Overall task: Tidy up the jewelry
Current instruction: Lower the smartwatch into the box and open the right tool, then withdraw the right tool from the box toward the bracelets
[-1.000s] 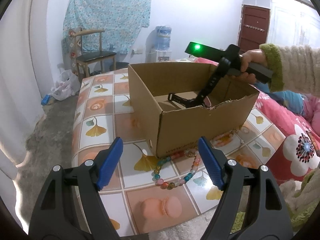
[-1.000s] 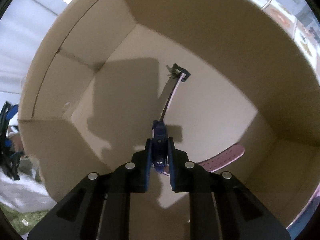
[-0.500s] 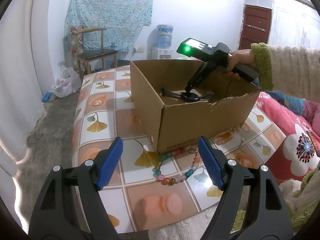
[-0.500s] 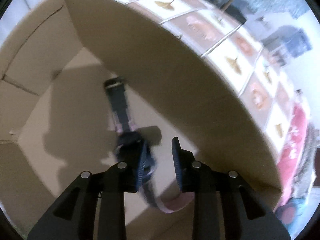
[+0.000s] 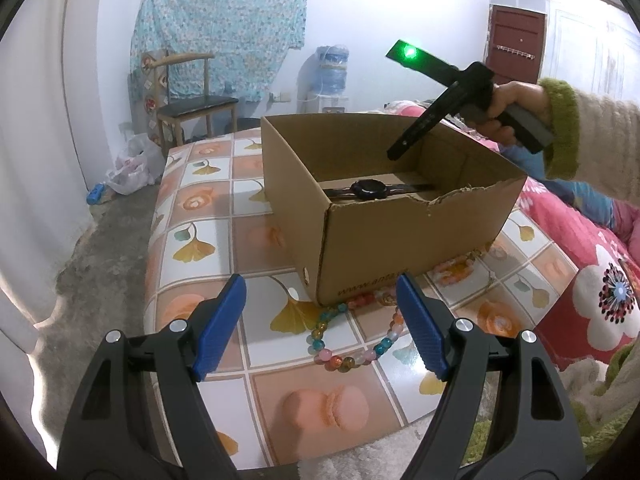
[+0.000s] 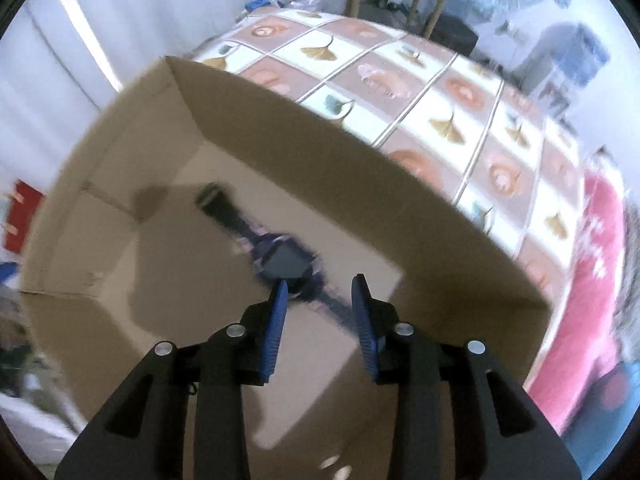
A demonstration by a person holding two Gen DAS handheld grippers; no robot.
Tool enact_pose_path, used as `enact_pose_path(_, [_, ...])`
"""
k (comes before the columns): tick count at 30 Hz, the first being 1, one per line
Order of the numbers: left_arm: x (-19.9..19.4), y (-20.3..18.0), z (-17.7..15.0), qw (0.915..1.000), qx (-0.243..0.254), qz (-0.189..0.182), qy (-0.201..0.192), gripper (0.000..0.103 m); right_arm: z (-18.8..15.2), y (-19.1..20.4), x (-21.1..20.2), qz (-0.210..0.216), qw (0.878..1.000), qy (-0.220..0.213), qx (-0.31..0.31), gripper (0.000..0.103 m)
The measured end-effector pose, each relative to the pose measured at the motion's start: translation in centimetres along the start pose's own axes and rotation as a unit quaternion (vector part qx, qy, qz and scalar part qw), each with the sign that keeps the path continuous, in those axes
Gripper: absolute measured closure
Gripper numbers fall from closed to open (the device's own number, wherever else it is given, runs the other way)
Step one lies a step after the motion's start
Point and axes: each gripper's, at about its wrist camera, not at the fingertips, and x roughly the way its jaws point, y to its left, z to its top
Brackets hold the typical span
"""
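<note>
My right gripper (image 6: 320,286) hangs above the box (image 5: 400,248), jaws opening, nothing between them. Watch (image 6: 286,266) lies on the box floor. My left gripper (image 5: 322,300) stands wide apart, empty, over the beads (image 5: 348,354).

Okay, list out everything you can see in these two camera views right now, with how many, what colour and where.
cardboard box: one, brown, open, on the table
watch: one, dark, lying on the box floor
bead necklace: one, multicoloured, on the table against the box's near side
table: one, orange and white patterned cover
chair: one, wooden, dark seat, behind the table
water dispenser: one, blue bottle, by the back wall
door: one, dark red, far right
left gripper: black, blue pads, open, empty, near the necklace
right gripper: black, blue pads, opening above the watch, nothing between the pads
</note>
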Motion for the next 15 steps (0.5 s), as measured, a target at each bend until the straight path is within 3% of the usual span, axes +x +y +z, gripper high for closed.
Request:
enact_pose_path(4, [0.1, -0.3, 0.3, 1.0000, -0.002, -0.005, -0.002, 0.029, 0.1, 0.5, 1.9, 0.098, 0.993, 0.051, 0.048, 0.070])
enact_pose_path(6, [0.0, -0.7, 0.4, 1.0000, -0.002, -0.005, -0.005, 0.029, 0.2, 0.8, 3.3, 0.128, 0.987, 0.071, 0.065, 0.070])
enact_pose_path(11, [0.1, -1.6, 0.1, 0.9993, -0.028, -0.023, -0.003, 0.026, 0.7, 0.7, 6.4, 0.120, 0.983, 0.090, 0.105, 0.070])
enact_pose_path(15, [0.6, -3.1, -0.4, 0.9996, -0.025, -0.007, 0.007, 0.024, 1.6, 0.0, 7.0, 0.116, 0.983, 0.064, 0.129, 0.070])
